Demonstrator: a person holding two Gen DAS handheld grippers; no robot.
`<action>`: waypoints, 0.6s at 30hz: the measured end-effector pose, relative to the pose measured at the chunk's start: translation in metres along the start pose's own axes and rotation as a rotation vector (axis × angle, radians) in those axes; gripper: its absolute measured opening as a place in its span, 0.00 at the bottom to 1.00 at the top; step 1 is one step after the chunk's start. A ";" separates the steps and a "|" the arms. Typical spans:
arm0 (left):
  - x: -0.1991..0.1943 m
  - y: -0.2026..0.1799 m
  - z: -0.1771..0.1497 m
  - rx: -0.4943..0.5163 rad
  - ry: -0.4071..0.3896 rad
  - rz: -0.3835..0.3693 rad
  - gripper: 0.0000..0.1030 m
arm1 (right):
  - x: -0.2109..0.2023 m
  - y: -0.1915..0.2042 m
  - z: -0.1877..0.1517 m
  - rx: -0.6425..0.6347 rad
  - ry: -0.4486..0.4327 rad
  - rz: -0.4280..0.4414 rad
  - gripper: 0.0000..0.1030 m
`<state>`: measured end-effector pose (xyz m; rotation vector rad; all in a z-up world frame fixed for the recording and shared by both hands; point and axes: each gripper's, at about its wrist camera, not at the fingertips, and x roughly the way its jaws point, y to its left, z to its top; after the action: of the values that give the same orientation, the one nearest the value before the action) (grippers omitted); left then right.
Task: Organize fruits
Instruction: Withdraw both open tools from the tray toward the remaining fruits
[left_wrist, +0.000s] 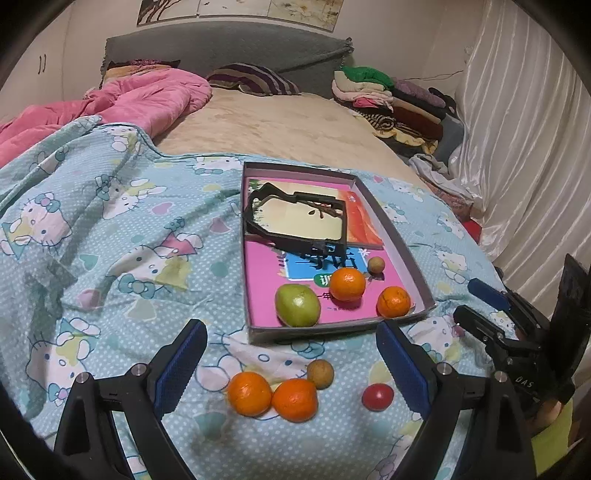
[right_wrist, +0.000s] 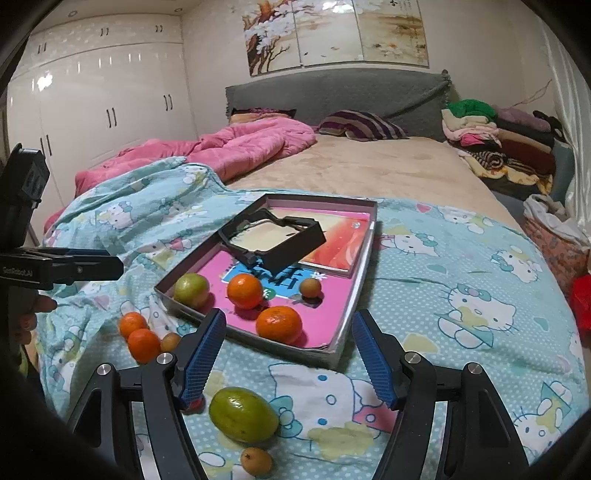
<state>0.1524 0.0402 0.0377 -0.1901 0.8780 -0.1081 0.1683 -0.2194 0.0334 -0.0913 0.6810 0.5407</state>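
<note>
A shallow grey box (left_wrist: 402, 243) (right_wrist: 356, 284) on the Hello Kitty blanket holds a green fruit (left_wrist: 297, 305) (right_wrist: 191, 290), two oranges (left_wrist: 347, 284) (left_wrist: 393, 302) (right_wrist: 245, 290) (right_wrist: 279, 324) and a small brown fruit (left_wrist: 376, 264) (right_wrist: 309, 287). Loose on the blanket lie two oranges (left_wrist: 249, 393) (left_wrist: 294, 400) (right_wrist: 132, 324) (right_wrist: 144, 344), a brown fruit (left_wrist: 320, 374) (right_wrist: 170, 341) and a red one (left_wrist: 377, 396). My left gripper (left_wrist: 291, 369) is open above them. My right gripper (right_wrist: 290, 362) is open above a green fruit (right_wrist: 243, 414) and a small orange fruit (right_wrist: 256, 460).
Inside the box lie a pink book (left_wrist: 266, 291), a red book (left_wrist: 365, 221) and a black frame (left_wrist: 295, 221) (right_wrist: 271, 240). A pink quilt (left_wrist: 140, 99), a striped pillow (left_wrist: 255, 79) and a clothes pile (left_wrist: 391, 99) sit further up the bed. White curtains (left_wrist: 517, 129) hang at right.
</note>
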 end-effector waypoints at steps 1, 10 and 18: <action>-0.001 0.001 -0.001 0.000 0.001 0.003 0.90 | -0.001 0.002 0.000 -0.004 -0.002 0.003 0.71; -0.005 0.014 -0.014 -0.001 0.013 0.027 0.90 | -0.002 0.019 -0.004 -0.013 0.008 0.033 0.71; -0.013 0.030 -0.024 -0.003 0.000 0.032 0.90 | -0.004 0.045 -0.010 -0.042 0.018 0.052 0.71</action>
<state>0.1257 0.0687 0.0263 -0.1791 0.8812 -0.0765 0.1371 -0.1850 0.0325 -0.1179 0.6908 0.6048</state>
